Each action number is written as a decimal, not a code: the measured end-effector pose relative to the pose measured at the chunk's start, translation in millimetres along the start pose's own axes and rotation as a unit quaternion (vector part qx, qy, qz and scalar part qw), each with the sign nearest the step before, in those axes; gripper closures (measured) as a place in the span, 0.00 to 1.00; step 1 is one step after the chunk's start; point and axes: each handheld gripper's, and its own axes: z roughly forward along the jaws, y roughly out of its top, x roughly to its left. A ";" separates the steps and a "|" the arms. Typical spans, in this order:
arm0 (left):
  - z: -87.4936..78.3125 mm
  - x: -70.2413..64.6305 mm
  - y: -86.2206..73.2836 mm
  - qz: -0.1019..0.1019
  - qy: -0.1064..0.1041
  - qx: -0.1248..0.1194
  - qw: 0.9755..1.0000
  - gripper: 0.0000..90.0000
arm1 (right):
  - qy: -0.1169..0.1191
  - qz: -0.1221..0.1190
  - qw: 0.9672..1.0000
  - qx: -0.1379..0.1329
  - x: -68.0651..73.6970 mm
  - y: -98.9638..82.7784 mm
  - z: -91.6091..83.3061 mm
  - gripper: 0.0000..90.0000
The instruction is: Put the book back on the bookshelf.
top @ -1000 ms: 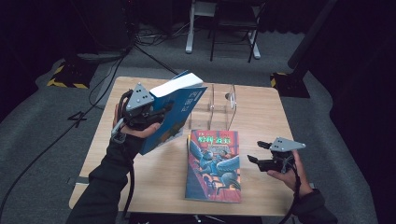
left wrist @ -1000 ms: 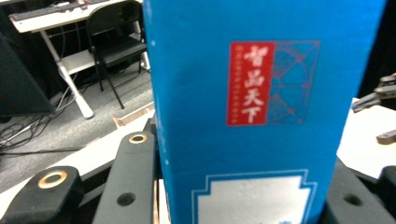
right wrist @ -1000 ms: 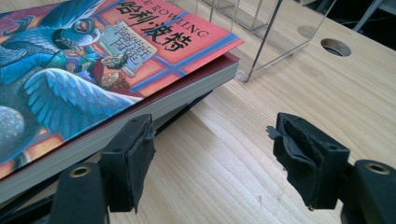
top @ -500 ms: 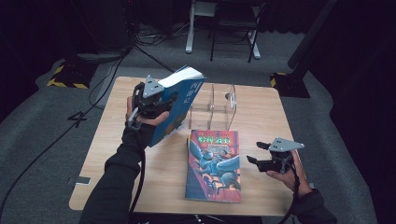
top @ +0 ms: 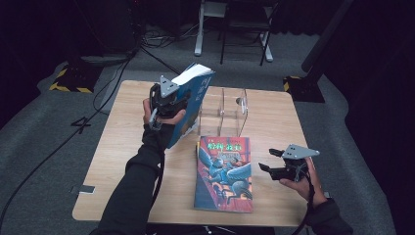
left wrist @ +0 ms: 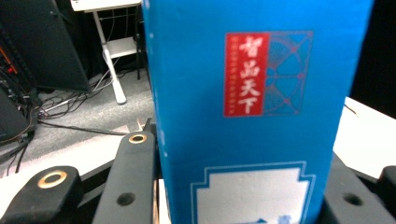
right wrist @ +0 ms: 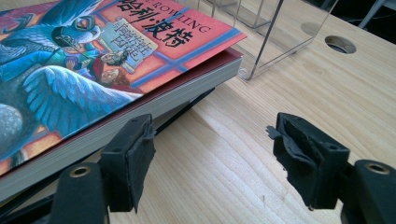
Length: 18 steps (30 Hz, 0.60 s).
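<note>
The thick blue paperback book [top: 192,105] with the white page block sits clamped in your left gripper [top: 169,104], lifted clear of the pale wooden table [top: 122,147] and tilted, its upper corner leaning toward the clear acrylic book rack [top: 222,111] that stands at the middle of the table's far half. In the left gripper view the blue book's cover [left wrist: 252,107], with its red label of white characters, stands between the two black jaws, which press against it on either side; you hold it near its lower end. From above, the book hangs just beside the rack's left side, though whether it touches the acrylic wall is hard to judge from this angle. In front of the rack lies the second paperback with the colourful illustrated cover of a winged creature [top: 224,172], flat on the wood, its top edge close to the rack's base. Your right gripper [top: 274,161] hovers low at the table's right side, near that book's right edge, its jaws parted with nothing between them; in the right gripper view [right wrist: 212,154] the padded jaws frame bare wood, the illustrated book [right wrist: 93,74] lying just beyond the left jaw and the rack's clear wall [right wrist: 275,32] farther off.
</note>
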 end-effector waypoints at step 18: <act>1.7 5.5 -27.3 -0.028 -0.013 -0.014 0.999 0.67 | 0.004 -0.005 1.000 0.005 1.1 -0.6 1.9 0.33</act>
